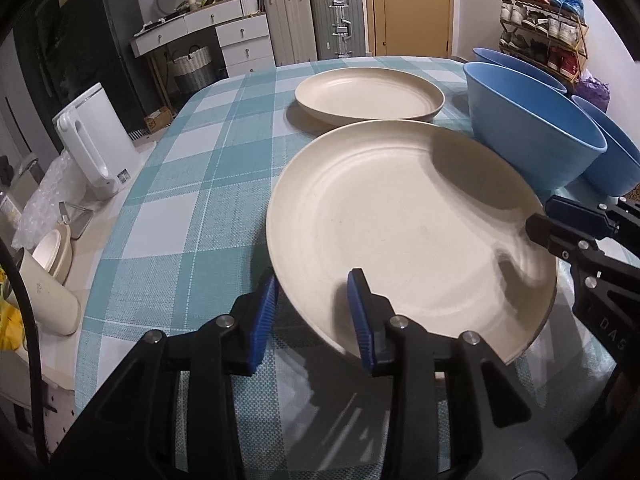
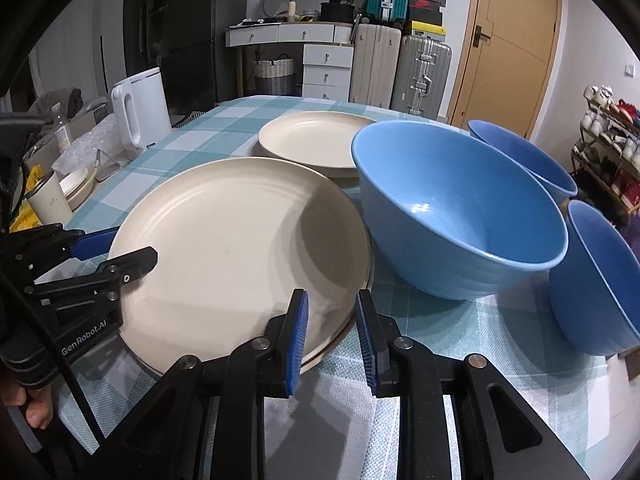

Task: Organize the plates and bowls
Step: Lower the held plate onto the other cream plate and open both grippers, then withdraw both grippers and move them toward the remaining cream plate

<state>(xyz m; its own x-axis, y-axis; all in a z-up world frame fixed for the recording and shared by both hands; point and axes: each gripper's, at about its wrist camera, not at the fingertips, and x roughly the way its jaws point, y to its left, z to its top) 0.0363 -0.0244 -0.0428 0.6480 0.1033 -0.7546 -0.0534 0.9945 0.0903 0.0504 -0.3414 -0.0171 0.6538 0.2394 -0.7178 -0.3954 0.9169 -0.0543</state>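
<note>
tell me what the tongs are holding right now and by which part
Both straddle the near cream plate at its rim: left tongs at its near edge, right tongs at the opposite edge. Neither is visibly clamped.

The near cream plate (image 1: 400, 232) fills the middle of the worktop (image 1: 192, 208), with the left claw (image 1: 314, 316) straddling its near-left rim and the right claw (image 2: 332, 336) straddling its right rim. On its right the big blue bowl (image 2: 460, 216) touches or nearly touches the plate; the gap cannot be judged. Two more blue bowls (image 2: 524, 160) (image 2: 600, 280) crowd that side. Beyond lies the far plate (image 1: 368, 94). Open checked cloth runs along the left, bounded by the white kettle (image 1: 96, 140) at the edge.
</note>
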